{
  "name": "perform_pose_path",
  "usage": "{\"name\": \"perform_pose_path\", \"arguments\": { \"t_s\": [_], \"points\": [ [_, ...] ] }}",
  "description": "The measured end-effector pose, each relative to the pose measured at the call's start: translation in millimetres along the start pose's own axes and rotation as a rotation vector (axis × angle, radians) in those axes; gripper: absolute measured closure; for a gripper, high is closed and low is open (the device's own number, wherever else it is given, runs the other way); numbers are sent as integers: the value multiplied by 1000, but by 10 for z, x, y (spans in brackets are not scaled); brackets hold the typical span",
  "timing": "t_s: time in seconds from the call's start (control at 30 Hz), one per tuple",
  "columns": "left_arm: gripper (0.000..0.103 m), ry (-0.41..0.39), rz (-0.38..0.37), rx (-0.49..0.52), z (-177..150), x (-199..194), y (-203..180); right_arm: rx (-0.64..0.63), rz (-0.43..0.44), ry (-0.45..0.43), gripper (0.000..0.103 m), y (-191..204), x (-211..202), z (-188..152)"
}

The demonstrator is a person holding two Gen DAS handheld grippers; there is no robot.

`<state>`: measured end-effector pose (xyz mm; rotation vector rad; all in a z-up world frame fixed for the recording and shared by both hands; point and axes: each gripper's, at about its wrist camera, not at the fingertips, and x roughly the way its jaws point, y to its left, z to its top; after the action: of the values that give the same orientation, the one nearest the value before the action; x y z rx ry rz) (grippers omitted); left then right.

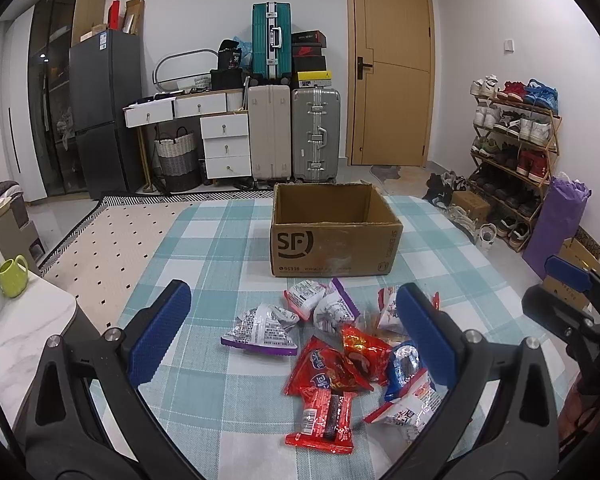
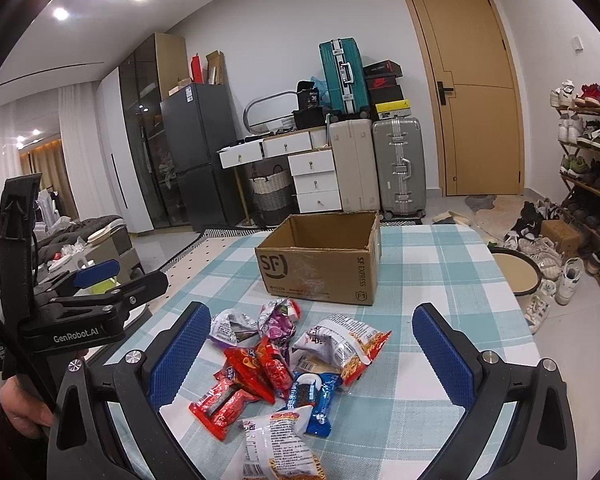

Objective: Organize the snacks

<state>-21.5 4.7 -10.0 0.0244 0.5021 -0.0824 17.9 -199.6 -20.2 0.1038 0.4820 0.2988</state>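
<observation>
A pile of snack packets [image 1: 340, 352] [image 2: 284, 368] lies on the checked tablecloth: red, purple-and-silver, blue and white bags. Behind the pile stands an open, empty cardboard box [image 1: 332, 232] [image 2: 320, 260] marked SF. My left gripper [image 1: 296, 320] hovers open above the pile, with nothing between its blue pads [image 1: 160, 332]. My right gripper [image 2: 312, 340] is also open over the packets and holds nothing. Each gripper shows at the edge of the other's view, the left gripper [image 2: 96, 280] held by a hand.
The table [image 1: 204, 248] has a blue and white checked cloth. A green mug [image 1: 12, 276] sits on a marble top at left. Suitcases [image 1: 292, 132], a drawer unit, a fridge and a door stand behind. A shoe rack [image 1: 516, 152] and a basin [image 2: 512, 272] are at right.
</observation>
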Motion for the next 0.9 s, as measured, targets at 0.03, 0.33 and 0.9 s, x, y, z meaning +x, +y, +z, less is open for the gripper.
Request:
{"name": "perform_pose_path", "arguments": {
  "t_s": [0.03,0.33,0.9],
  "points": [
    [1,1,0,-1,-8,7,7,-2,0,3,0,0,3,-9],
    [1,27,-12,-14,-103,110,69,23,53,63,0,-119,115,-196],
    [1,105,-3,-34,-442,447,274,-3,167,278,0,-10,621,-825]
  ]
}}
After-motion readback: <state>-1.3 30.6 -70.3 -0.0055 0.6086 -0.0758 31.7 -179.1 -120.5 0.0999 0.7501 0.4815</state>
